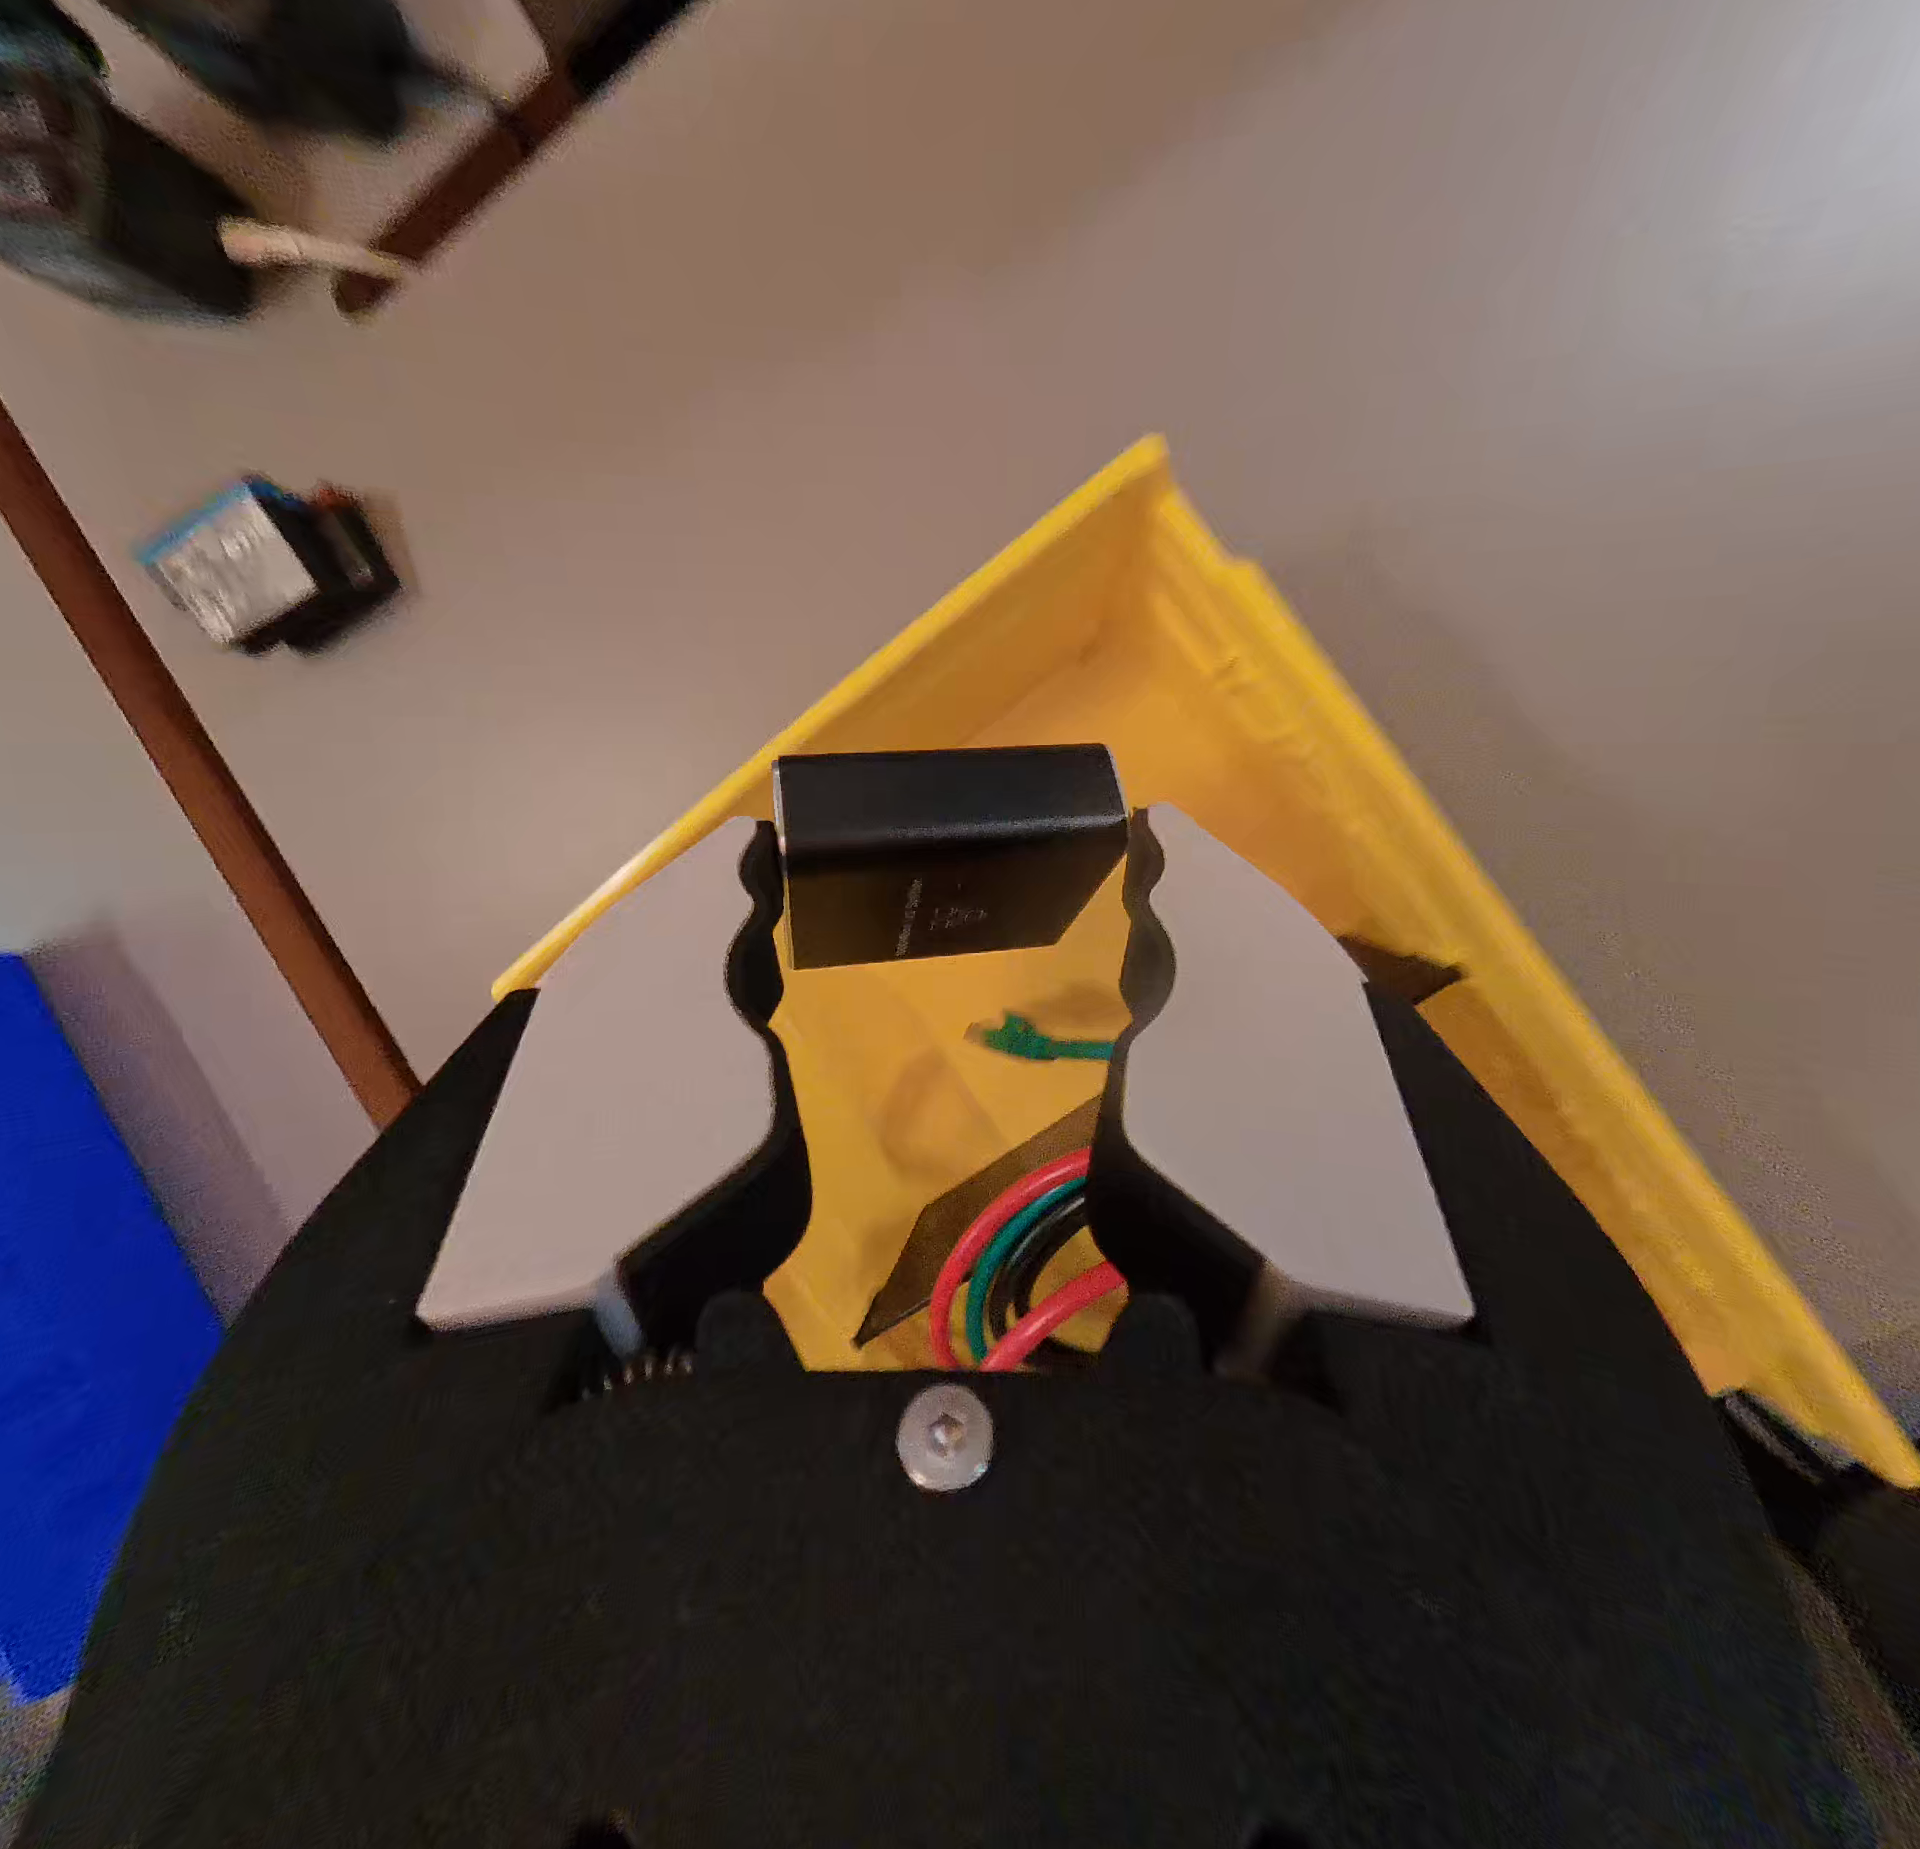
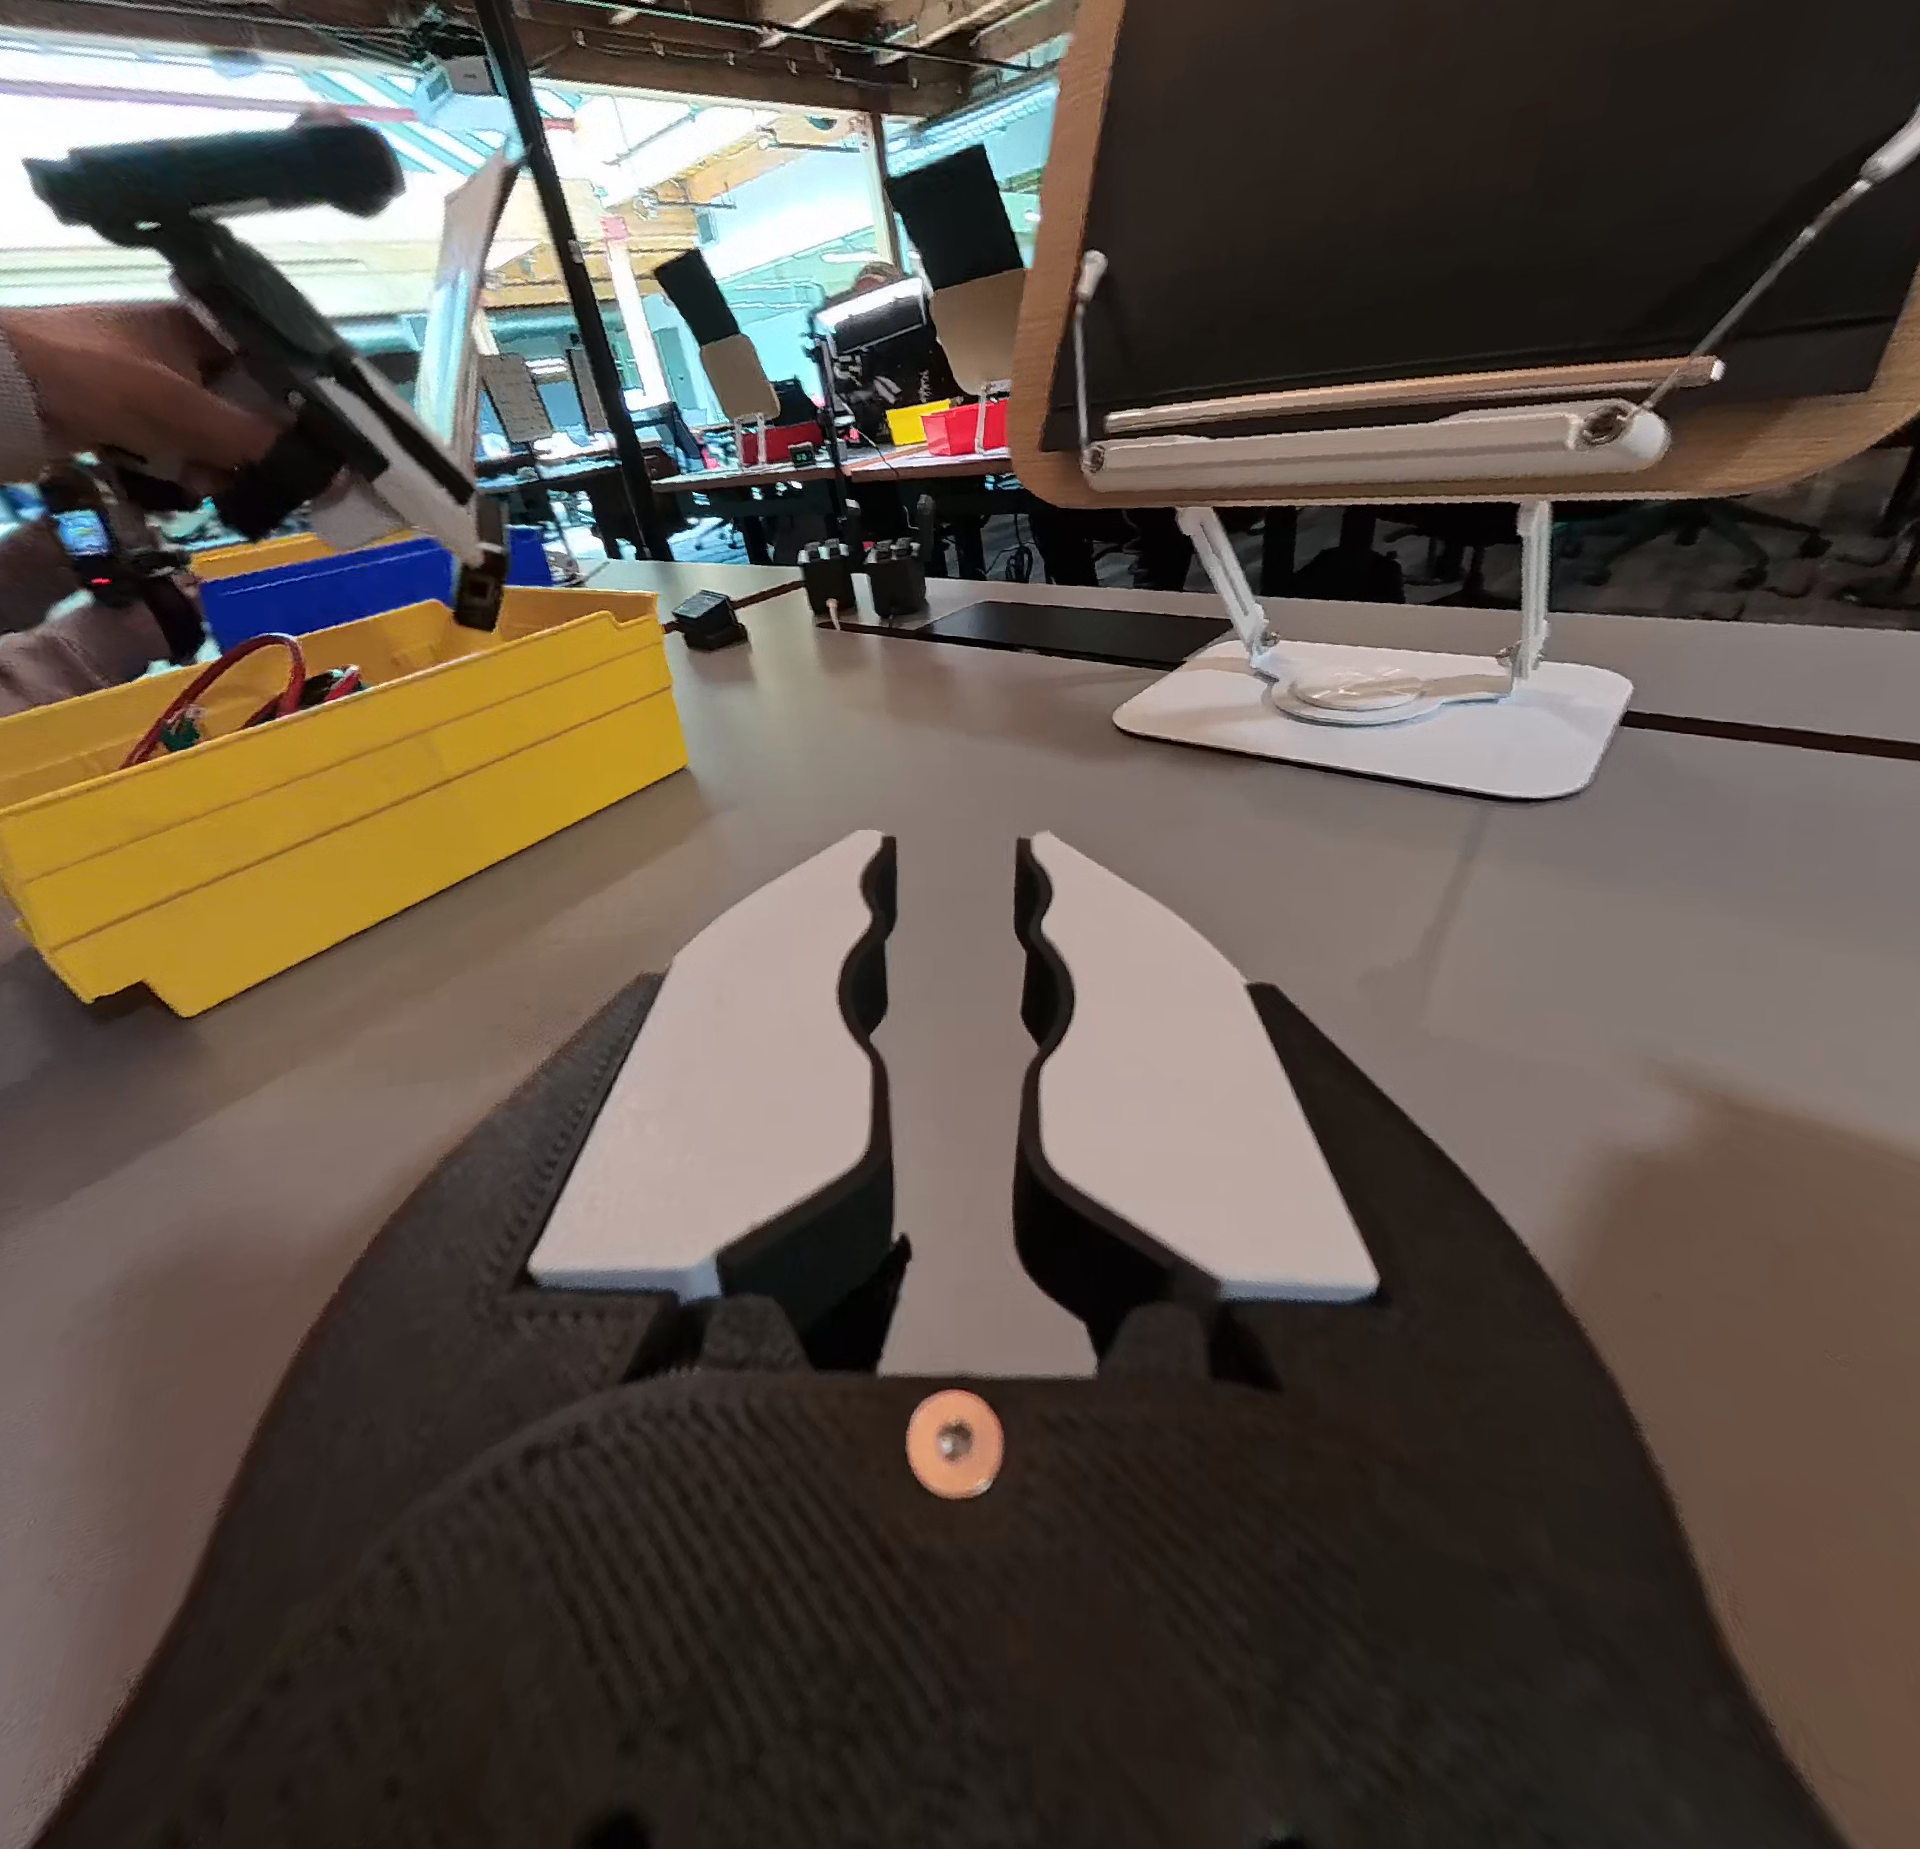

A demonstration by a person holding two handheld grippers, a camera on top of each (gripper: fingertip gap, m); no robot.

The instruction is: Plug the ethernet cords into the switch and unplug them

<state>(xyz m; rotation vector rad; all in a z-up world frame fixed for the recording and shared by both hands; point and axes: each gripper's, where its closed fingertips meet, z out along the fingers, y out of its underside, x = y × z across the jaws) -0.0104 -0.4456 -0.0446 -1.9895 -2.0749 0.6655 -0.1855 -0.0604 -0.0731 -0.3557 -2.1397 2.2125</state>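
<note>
Fingertips of the left gripper [image 1: 951, 843] are clamping the small black switch [image 1: 940, 859] crosswise, holding it above the yellow bin [image 1: 1299, 719] where red and green cords [image 1: 997, 1249] are lying coiled. Right gripper [image 2: 951, 854] is hovering low over the grey table [image 2: 1351, 968], fingers slightly apart and gripping nothing, with clear room ahead.

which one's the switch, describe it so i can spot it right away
Find the yellow bin on the left of the grey table. Above its open top, the left gripper pinches the switch, a small black box, between its jaws. The bin's other contents are thin red and green cords.
</note>
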